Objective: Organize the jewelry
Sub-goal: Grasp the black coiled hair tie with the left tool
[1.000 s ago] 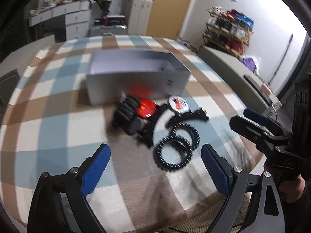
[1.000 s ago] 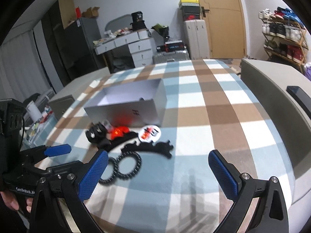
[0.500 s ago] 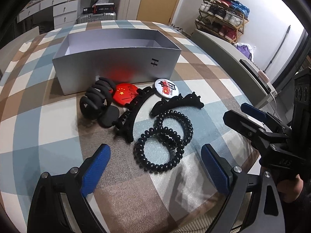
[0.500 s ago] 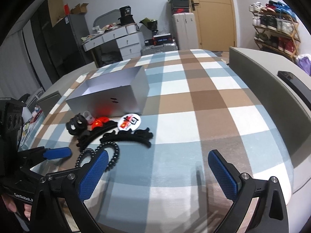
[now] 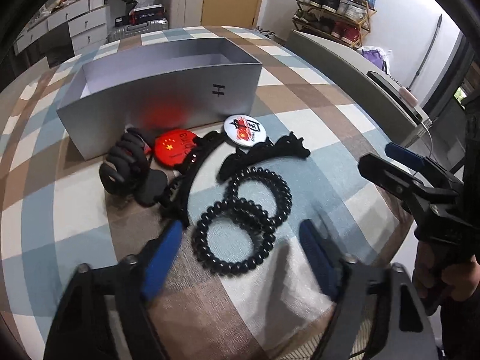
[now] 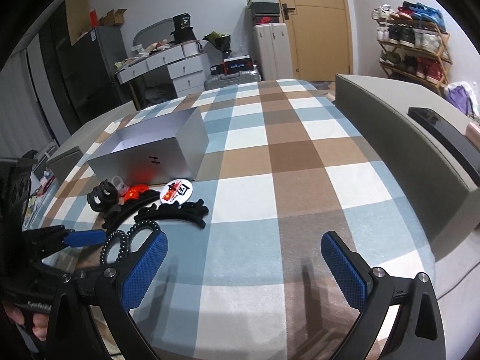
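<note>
Jaws, left gripper (image 5: 240,255): have just been closing, now narrower than a second ago but still apart. The coiled ties (image 5: 243,219) lie between the blue pads (image 5: 162,258), not yet pressed by either, flat on the table (image 5: 60,234).

Jaws, right gripper (image 6: 243,265): wide apart, nothing between them, held over bare checked cloth well to the right of the ties.

Change noted: a second ago the left gripper looked down on the whole heap from farther back, jaws spread wide. It has since come in low over the ties and started to pinch. The heap itself has not been disturbed.

Stock, placed from the box (image 5: 168,96):
- Box: silver, open-topped, nothing seen inside from here.
- Claw clip (image 5: 126,168): black, just in front of the box, toward its left end.
- Red badge (image 5: 174,150): in front of the box, touching the claw clip.
- White badge (image 5: 244,129): just in front of the box, toward its right end.
- Curved clip (image 5: 192,177): black, arcing out from under the badges.
- Long clip (image 5: 264,153): black, scalloped, in front of the white badge.
- Ties: two black coils overlapping, farthest piece from the box, nearest the left gripper.

Reading: the ties look like the first pick. Nothing is stowed yet. Coils are springy, so a pinch across one strand may slip or drag the second coil along.
</note>
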Tool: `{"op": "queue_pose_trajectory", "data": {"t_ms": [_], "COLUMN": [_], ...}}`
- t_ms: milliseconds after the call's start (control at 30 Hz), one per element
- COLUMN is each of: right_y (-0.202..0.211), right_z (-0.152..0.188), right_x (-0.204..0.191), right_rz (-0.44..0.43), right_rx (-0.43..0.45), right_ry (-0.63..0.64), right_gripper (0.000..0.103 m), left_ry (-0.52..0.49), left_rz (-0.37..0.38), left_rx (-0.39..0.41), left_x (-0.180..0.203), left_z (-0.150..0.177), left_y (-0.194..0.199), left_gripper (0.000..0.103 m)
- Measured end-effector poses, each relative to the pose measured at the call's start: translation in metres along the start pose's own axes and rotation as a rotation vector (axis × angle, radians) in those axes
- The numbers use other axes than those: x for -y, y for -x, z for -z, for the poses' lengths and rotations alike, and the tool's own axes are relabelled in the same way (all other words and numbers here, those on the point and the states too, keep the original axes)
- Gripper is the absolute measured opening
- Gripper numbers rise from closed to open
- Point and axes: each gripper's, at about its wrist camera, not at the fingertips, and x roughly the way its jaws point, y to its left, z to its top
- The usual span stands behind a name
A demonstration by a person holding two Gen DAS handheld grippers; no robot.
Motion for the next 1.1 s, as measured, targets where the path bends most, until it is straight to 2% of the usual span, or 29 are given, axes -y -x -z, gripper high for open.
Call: {"op": "queue_pose_trajectory", "data": {"t_ms": [100,233,433,600,867,1000,1100], "right_y": [0.0,0.0,0.001,-0.006,-0.032,-0.043,-0.05], "right_z": [0.0,0.0,-0.003,-0.004,0.0,0.002,0.001], "right_x": [0.0,-0.001,-0.009,-0.021,-0.057,-0.075,-0.084], "right_rz": [0.004,0.003,-0.011,-0.069,-0.175,-0.175,-0.175], "right_rx": [0.001,0.002,-0.004,-0.032,-0.125,-0.146,-0.164], "right_ry": [0.004,0.004,0.03,0.052,0.124,0.179,0.203], "right_gripper": [0.103,0.103,0.103,0.103,0.102,0.101,0.096], "left_ry": [-0.004,-0.017,-0.025,0.009,0.078,0.108,0.125], "left_rz": [-0.006,-0.009,-0.017,-0.008,0.005,-0.011,-0.021], "left_rx": [-0.003,-0.008,0.001,0.042,0.127,0.159,0.177], "left_x": [-0.003,-0.003,-0.003,-0.012,-0.035,-0.047,-0.053], "left_z": [-0.002,0.001,0.007,0.011,0.013,0.013,0.014], "left_y": [0.0,0.002,0.009,0.025,0.052,0.061,0.065], "left_gripper": [0.047,0.042,0.04,0.04,0.04,0.04,0.04]}}
